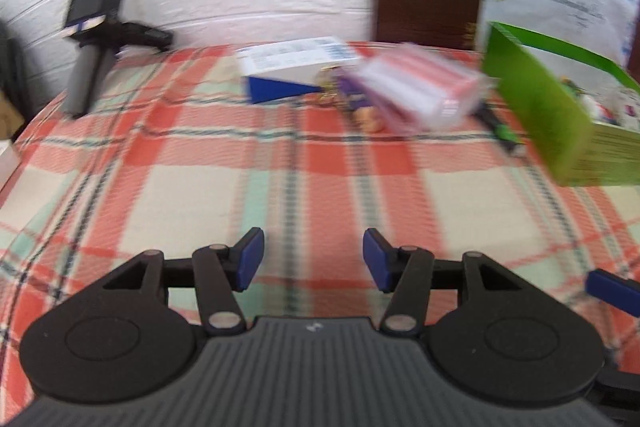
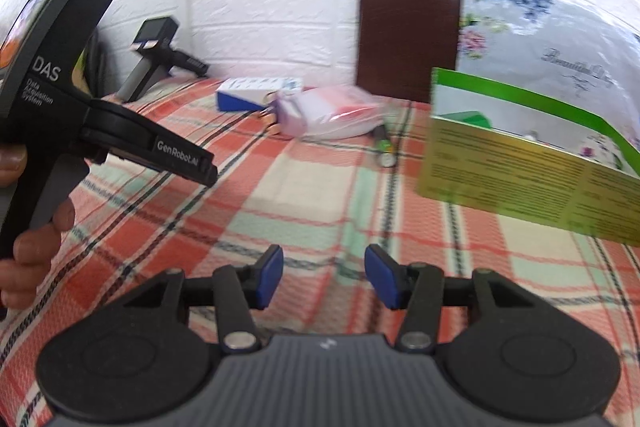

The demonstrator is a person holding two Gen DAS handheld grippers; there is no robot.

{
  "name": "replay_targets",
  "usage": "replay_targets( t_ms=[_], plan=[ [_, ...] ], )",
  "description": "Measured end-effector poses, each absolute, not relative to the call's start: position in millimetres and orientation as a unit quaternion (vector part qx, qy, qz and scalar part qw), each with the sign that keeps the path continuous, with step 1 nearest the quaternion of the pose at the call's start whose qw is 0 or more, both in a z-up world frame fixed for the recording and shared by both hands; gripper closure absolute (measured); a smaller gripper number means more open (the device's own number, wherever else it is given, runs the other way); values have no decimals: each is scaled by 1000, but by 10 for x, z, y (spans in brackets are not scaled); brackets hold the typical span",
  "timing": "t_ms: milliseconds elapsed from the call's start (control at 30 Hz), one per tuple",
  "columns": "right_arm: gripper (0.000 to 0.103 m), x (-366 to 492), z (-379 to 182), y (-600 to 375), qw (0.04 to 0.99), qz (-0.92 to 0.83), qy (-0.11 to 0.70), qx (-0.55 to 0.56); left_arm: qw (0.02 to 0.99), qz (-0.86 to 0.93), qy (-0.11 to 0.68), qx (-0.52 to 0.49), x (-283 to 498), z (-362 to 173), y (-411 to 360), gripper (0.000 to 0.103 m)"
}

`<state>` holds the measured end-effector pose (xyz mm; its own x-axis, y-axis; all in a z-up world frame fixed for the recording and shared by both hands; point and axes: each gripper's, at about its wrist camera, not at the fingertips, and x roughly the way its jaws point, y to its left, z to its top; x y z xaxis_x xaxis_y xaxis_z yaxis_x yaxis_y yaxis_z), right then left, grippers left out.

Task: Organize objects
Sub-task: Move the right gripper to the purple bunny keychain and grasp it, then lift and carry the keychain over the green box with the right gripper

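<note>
Both the left claw point(image 1: 313, 259) and right claw point(image 2: 324, 275) gape wide, holding nothing, over the plaid-covered bed point(image 1: 312, 187). The pink plastic-wrapped packet point(image 1: 424, 91) lies just left of the open green cardboard box point(image 1: 556, 107); the blue-and-white carton point(image 1: 292, 67) lies further left.

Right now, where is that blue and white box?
The blue and white box lies at the bed's far edge by the white wall, just left of the pink plastic-wrapped pack in both views.

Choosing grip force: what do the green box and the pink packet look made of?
Green box: apparently thin printed cardboard, slightly glossy, with flat creased panels and an open flap. Pink packet: seemingly wrapped in clear shiny plastic film, going by the glare; contents blurred.
</note>
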<state>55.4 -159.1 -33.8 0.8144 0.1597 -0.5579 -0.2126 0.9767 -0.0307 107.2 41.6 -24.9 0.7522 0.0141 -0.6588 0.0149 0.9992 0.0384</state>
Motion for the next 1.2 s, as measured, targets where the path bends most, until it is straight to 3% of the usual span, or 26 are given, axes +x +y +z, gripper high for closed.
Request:
replay_targets(
  t_ms=[133, 267, 700, 800, 900, 1200],
  plan=[
    [53, 699, -352, -1464, 948, 113, 293, -60, 944, 31, 330, 13, 1113, -282, 704, 41],
    [52, 916, -352, -1330, 946, 121, 292, -70, 953, 38, 299, -7, 1093, -367, 926, 25],
    [55, 1939, -251, -783, 951, 129, 231, -161, 962, 28, 254, -99, 1013, -410, 1181, 21],
    [60, 2277, -345, -691, 942, 126, 266, -163, 962, 26, 253, -98, 1009, -411, 1178, 20],
    [73, 2483, -366, -740, 939, 133, 291, -126, 962, 26, 253, -96, 1007, -413, 1178, 19],
    [76, 1970, -388, -963, 938, 154, 292, -103, 962, 25, 257, -86, 1015, -417, 1159, 16]
  ],
)
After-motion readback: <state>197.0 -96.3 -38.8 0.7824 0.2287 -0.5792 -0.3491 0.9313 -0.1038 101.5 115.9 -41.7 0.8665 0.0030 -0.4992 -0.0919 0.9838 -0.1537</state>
